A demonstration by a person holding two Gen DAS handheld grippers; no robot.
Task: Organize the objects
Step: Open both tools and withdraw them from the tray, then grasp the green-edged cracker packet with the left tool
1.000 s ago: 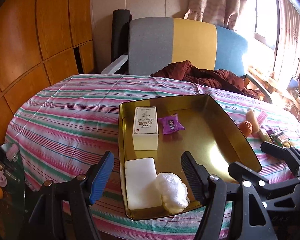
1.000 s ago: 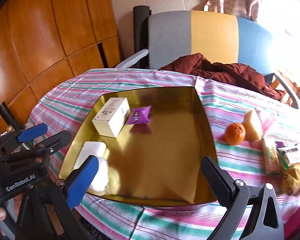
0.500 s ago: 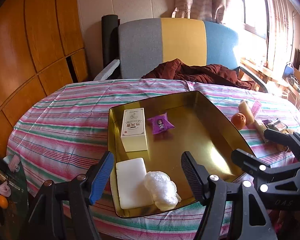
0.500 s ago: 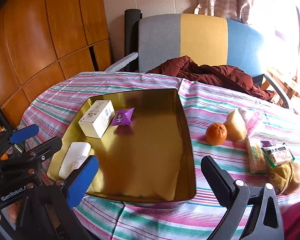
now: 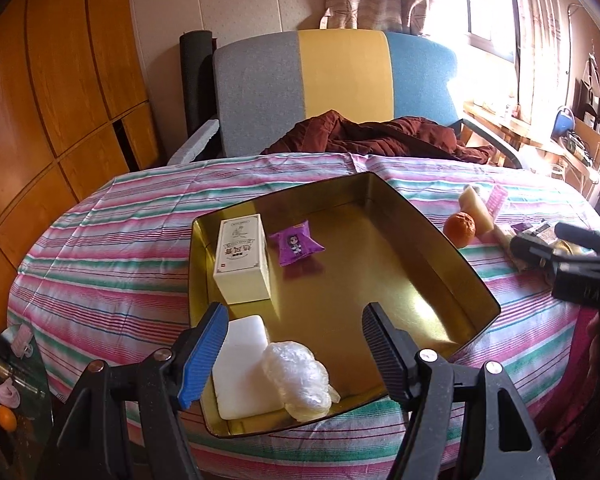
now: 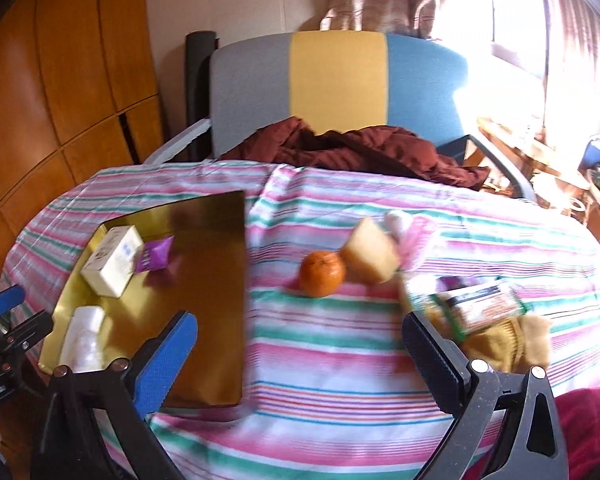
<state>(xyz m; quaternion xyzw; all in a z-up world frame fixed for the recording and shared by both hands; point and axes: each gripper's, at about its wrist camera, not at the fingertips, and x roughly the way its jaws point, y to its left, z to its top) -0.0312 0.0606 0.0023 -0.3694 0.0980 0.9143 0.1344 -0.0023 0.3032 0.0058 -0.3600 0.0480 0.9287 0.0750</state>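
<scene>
A gold tray [image 5: 452, 256] [image 6: 216, 280] lies on the striped tablecloth. It holds a cream box [image 5: 242, 258] [image 6: 112, 266], a purple packet [image 5: 296, 242] [image 6: 154, 256], a white block [image 5: 244, 368] and a crumpled clear plastic wrap [image 5: 296, 380]. My left gripper [image 5: 294, 340] hovers open over the tray's near end, nothing between its fingers. Right of the tray lie an orange [image 6: 320, 274] [image 5: 460, 229], a beige wedge [image 6: 372, 256], pink items, a packaged snack [image 6: 480, 304] and a tan plush [image 6: 508, 344]. My right gripper [image 6: 300, 352] is open and empty above bare cloth in front of the orange.
A grey, yellow and blue chair [image 5: 340, 88] with a dark red garment [image 5: 372, 136] stands behind the table. Wooden panels [image 5: 60, 80] fill the left wall. A glass side table [image 5: 8, 400] with small items sits at the lower left. A window desk [image 5: 540, 128] is right.
My right gripper has swung right, from over the tray to the cloth near the orange and snacks; its view is blurred by motion. My left gripper has drawn back slightly and stays open.
</scene>
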